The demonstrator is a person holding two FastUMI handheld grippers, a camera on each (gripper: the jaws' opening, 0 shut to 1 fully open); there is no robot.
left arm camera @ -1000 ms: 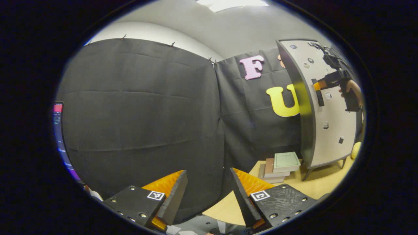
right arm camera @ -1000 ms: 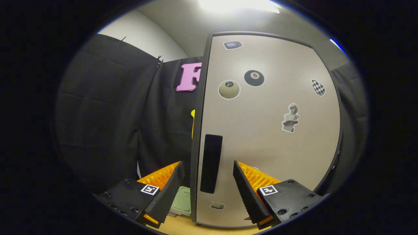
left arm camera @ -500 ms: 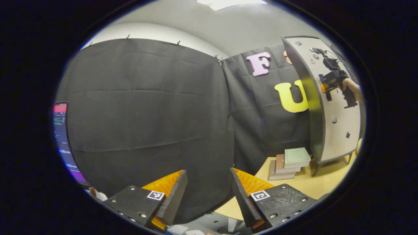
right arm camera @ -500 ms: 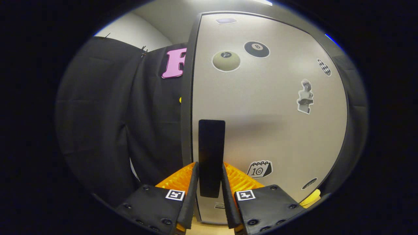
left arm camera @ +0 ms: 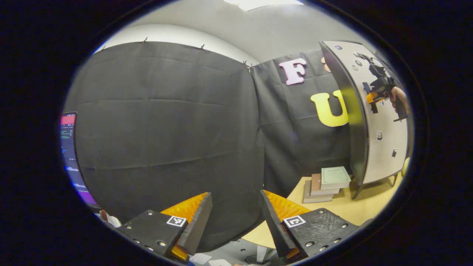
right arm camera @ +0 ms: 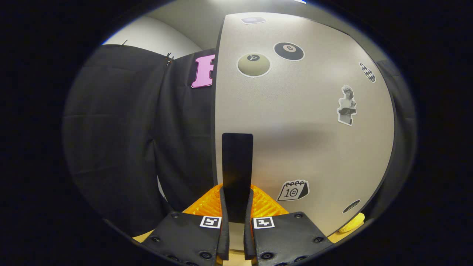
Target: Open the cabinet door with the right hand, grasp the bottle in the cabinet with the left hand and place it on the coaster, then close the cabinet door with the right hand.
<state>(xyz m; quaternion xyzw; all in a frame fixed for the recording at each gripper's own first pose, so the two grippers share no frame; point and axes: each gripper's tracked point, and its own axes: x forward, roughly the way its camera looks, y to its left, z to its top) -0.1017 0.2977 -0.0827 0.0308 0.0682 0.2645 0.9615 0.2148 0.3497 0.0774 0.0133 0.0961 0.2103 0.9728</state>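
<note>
Black cloth hangs in wrinkled folds behind everything, with a pale wood table (left arm camera: 354,207) low at the right of your left gripper view. Your right gripper (right arm camera: 236,201) is clamped on the handle (right arm camera: 237,166), a flat, dark, matte bar that stands upright with its long axis running straight up from between the fingers. Both fingers press its lower end, one on each side, and their ribbed pads flank it. That handle sits near the left edge of the door (right arm camera: 314,147), a smooth, pale grey panel with a dark rim, dotted with stickers above and to the right of your grip. Seen from the left gripper view, the cabinet (left arm camera: 366,122) stands upright on thin legs, far ahead and to the right, with your hand (left arm camera: 397,98) at its front; from there the door looks barely off the cabinet, if at all.

Your left gripper (left arm camera: 236,214) hangs with its fingers spread wide apart, nothing between them. Beyond its right finger lies a stack of books (left arm camera: 327,183), flat on the table just left of the cabinet's legs. A lit screen (left arm camera: 70,155) stands far to its left.
</note>
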